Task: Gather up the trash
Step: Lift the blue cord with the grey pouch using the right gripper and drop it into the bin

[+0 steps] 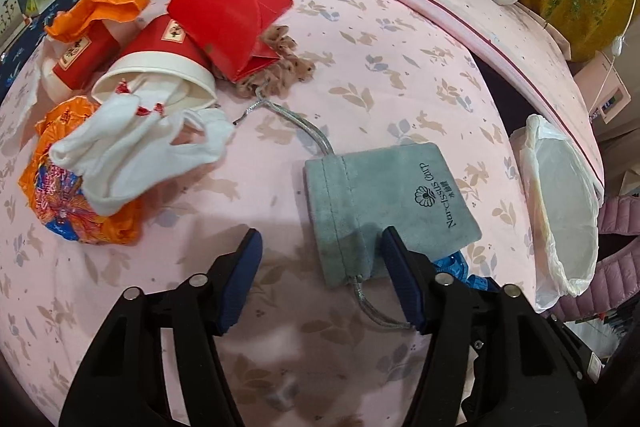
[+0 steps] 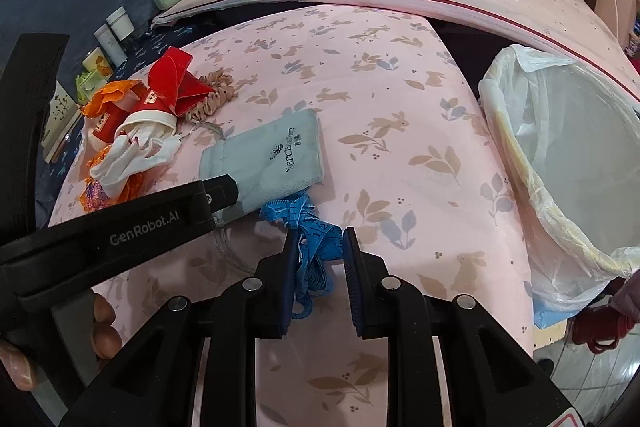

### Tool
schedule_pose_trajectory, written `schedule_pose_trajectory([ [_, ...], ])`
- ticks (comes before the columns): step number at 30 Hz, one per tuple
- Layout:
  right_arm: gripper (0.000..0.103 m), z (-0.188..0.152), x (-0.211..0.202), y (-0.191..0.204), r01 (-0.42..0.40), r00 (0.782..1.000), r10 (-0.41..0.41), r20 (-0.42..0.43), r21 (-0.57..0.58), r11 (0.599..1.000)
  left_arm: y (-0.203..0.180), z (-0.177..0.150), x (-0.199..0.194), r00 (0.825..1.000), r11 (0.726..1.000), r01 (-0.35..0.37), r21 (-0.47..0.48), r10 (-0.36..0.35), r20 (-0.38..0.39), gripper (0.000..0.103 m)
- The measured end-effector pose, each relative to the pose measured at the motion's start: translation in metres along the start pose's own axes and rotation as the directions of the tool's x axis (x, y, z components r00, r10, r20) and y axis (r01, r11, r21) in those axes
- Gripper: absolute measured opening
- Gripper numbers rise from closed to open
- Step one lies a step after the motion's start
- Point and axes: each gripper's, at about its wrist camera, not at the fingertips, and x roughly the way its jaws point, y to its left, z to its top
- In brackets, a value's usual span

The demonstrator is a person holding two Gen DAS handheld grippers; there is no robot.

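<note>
Trash sits piled at the bed's [image 2: 400, 131] far-left corner: 2 red paper cups [image 1: 160, 67], 1 w/ white cloth [image 1: 132, 147] spilling out. Lined bin [image 2: 560, 163] beside bed looks empty. My right tongs [image 2: 318, 251] are clenched on blue tape measure [image 2: 304, 223]; left tongs [image 1: 320, 247] released over 1 grey pouch [image 1: 384, 207].

Between the right gripper's [image 2: 318, 259] jaws lies a tangled measuring tape [image 2: 310, 227]. Ahead and left of them a drawstring pouch [image 2: 276, 159] lies on the bedspread [image 2: 400, 99]; farther left sit paper cups [image 2: 148, 119] and socks [image 2: 120, 167]. Right of the jaws stands a lined bin [image 2: 568, 163].
</note>
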Motion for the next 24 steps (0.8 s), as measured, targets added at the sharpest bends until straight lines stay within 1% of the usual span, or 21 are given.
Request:
schedule_pose_trajectory([
  [2,0.021,-0.001,0.001,-0.004,-0.002,1.000,0.002,-0.003,0.006,1.000,-0.007,-0.002,0.001,1.000,1.000,0.004,0.022,-0.004,0.001,0.048],
  [4,0.021,-0.003,0.001,-0.006,-0.004,1.000,0.004,-0.004,0.012,1.000,-0.013,-0.002,0.002,1.000,0.999,0.011,0.038,-0.011,-0.002,0.033],
  [5,0.021,-0.003,0.001,-0.007,-0.007,1.000,0.007,-0.004,0.015,1.000,-0.016,-0.003,0.003,1.000,0.999,0.018,0.047,-0.017,-0.006,0.028],
  [6,0.021,-0.004,0.001,-0.008,-0.008,1.000,0.008,-0.004,0.017,1.000,-0.018,-0.003,0.004,1.000,0.998,0.019,0.055,-0.019,-0.010,0.019],
  [7,0.021,-0.004,0.001,-0.009,-0.008,1.000,0.008,-0.003,0.019,1.000,-0.020,-0.003,0.004,1.000,0.998,0.023,0.060,-0.022,-0.012,0.014],
  [8,0.021,-0.004,0.001,-0.009,-0.009,1.000,0.009,-0.002,0.020,1.000,-0.021,-0.004,0.004,1.000,0.998,0.027,0.064,-0.026,-0.014,0.012],
  [10,0.021,-0.003,0.000,-0.011,-0.008,1.000,0.008,0.003,0.024,1.000,-0.023,-0.004,0.003,0.999,0.997,0.035,0.067,-0.034,-0.017,0.009],
  [15,0.020,0.000,-0.010,-0.019,-0.011,1.000,0.010,0.025,0.041,0.999,-0.029,0.000,-0.009,0.999,0.996,0.047,0.082,-0.048,0.007,0.007],
  [24,0.020,0.015,-0.039,-0.037,0.003,0.995,-0.010,0.099,0.067,0.998,-0.048,0.020,-0.046,0.993,0.991,0.052,0.123,-0.065,0.100,0.007],
])
